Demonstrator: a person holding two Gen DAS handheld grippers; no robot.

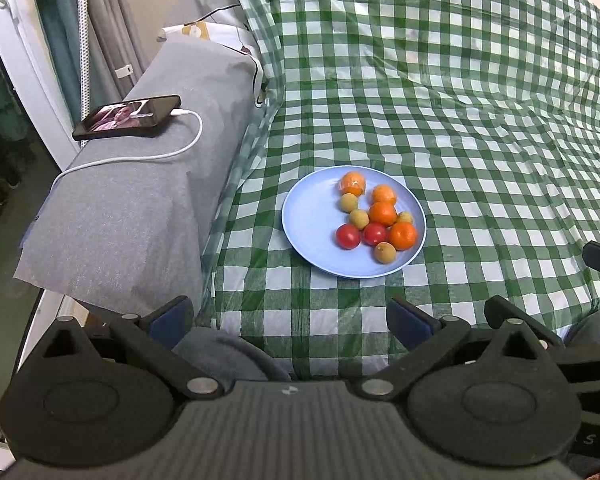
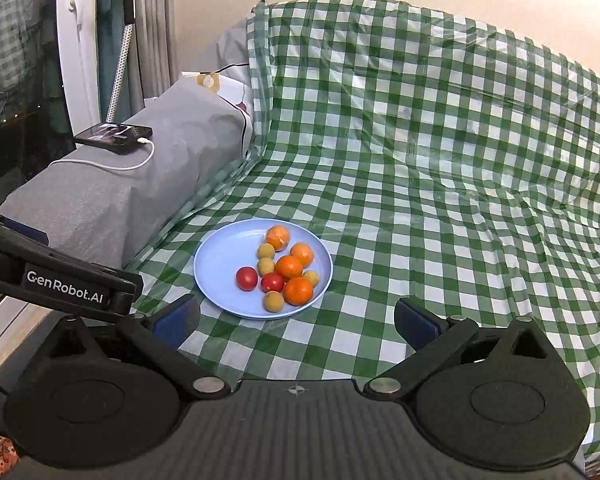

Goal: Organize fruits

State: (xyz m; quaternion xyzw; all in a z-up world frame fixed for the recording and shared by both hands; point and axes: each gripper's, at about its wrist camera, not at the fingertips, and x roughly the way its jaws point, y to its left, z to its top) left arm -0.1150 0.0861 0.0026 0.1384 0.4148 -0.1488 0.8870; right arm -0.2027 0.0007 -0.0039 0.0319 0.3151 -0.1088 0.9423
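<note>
left tongs (image 1: 288, 320) and right tongs (image 2: 298, 322) agape, phone (image 1: 127, 117) beside plate (image 1: 312, 216)

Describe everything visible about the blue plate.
The blue plate is round, pale blue and matte, probably plastic, with a shallow raised rim. It lies flat on the green checked cloth, beside the grey cushion. Its right half holds ten small fruits; its left half is bare. Neither gripper touches it.
</note>
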